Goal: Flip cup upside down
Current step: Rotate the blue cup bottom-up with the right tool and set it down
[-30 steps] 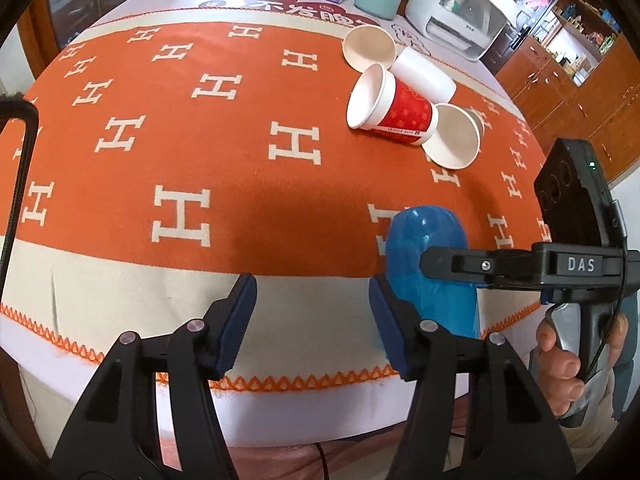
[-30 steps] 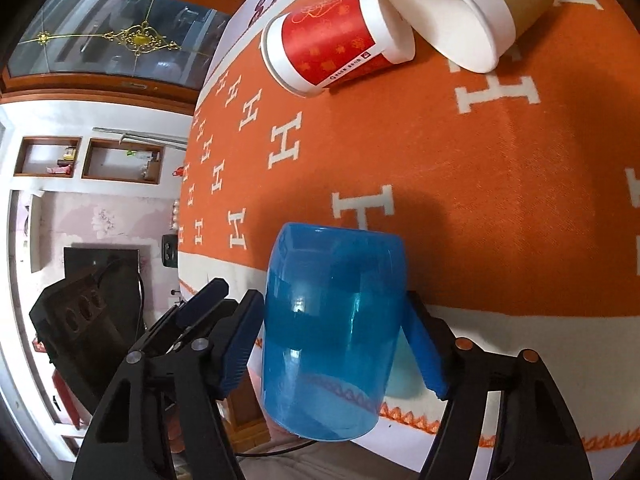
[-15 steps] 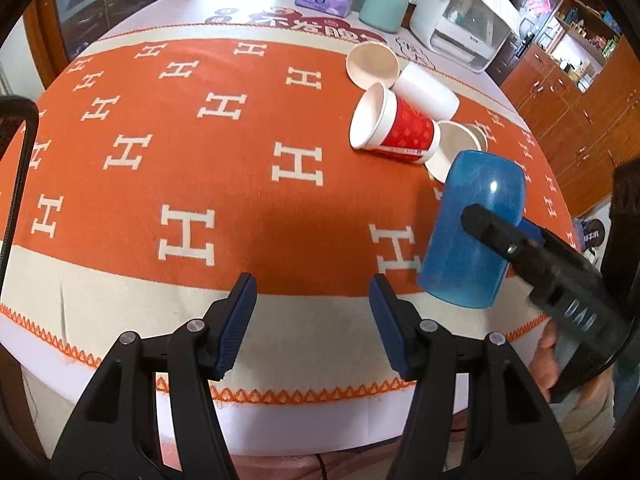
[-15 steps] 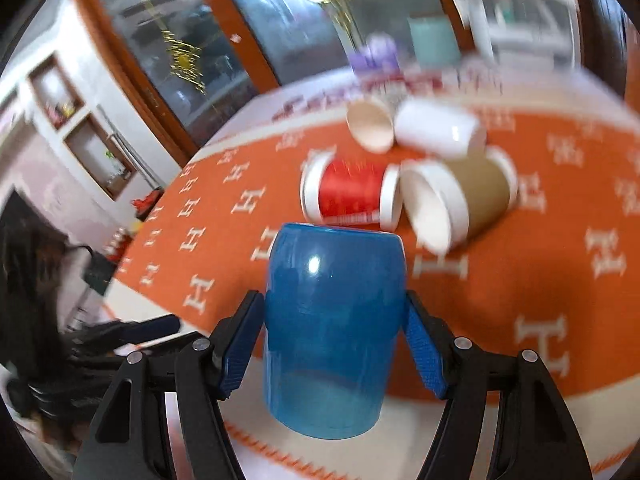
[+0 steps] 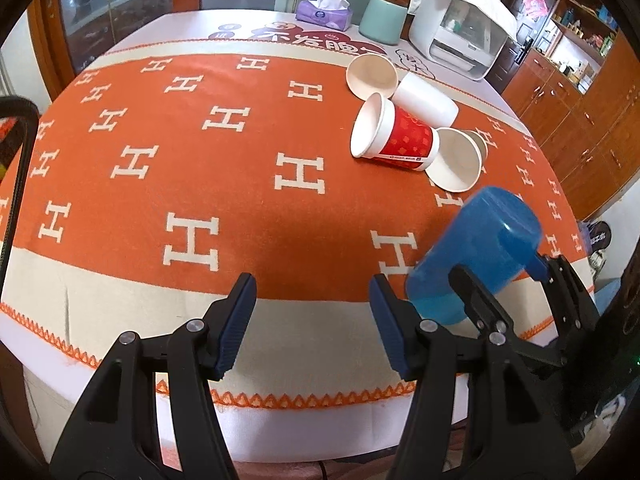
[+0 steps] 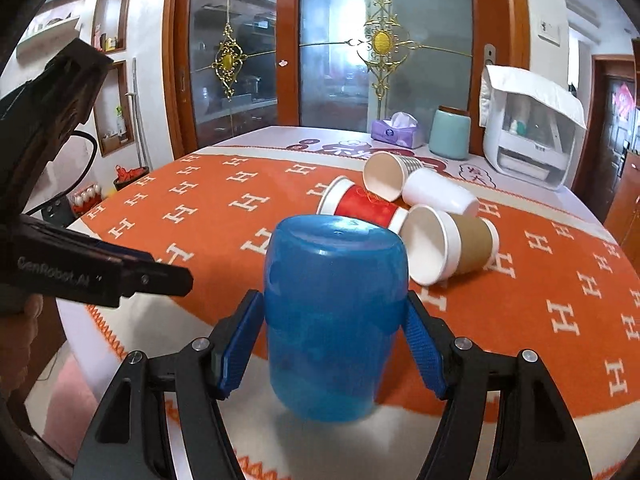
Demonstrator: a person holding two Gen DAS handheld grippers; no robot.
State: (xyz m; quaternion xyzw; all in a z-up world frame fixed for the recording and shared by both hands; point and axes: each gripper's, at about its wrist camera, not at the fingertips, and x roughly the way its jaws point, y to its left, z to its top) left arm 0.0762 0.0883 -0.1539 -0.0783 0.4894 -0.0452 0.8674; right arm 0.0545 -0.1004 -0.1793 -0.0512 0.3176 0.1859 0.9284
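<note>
So the right gripper is clamped on a translucent blue plastic cup, one blue pad pressed on each side of it. In the right wrist view the cup's closed bottom faces up and its mouth points down, long axis close to vertical. From the left wrist view it looks tilted though, bottom leaning up and away toward the far right, mouth toward the near edge. It's over the near right part of the orange blanket with white H shapes, by the cream border strip. Can't tell if the rim is touching the blanket or just above it.

Left gripper is spread wide with nothing between its fingers, over the near edge, just left of the cup.

Further back on the right side, a red paper cup, a brown-sleeved paper cup and two white paper cups lie on their sides in a cluster.
</note>
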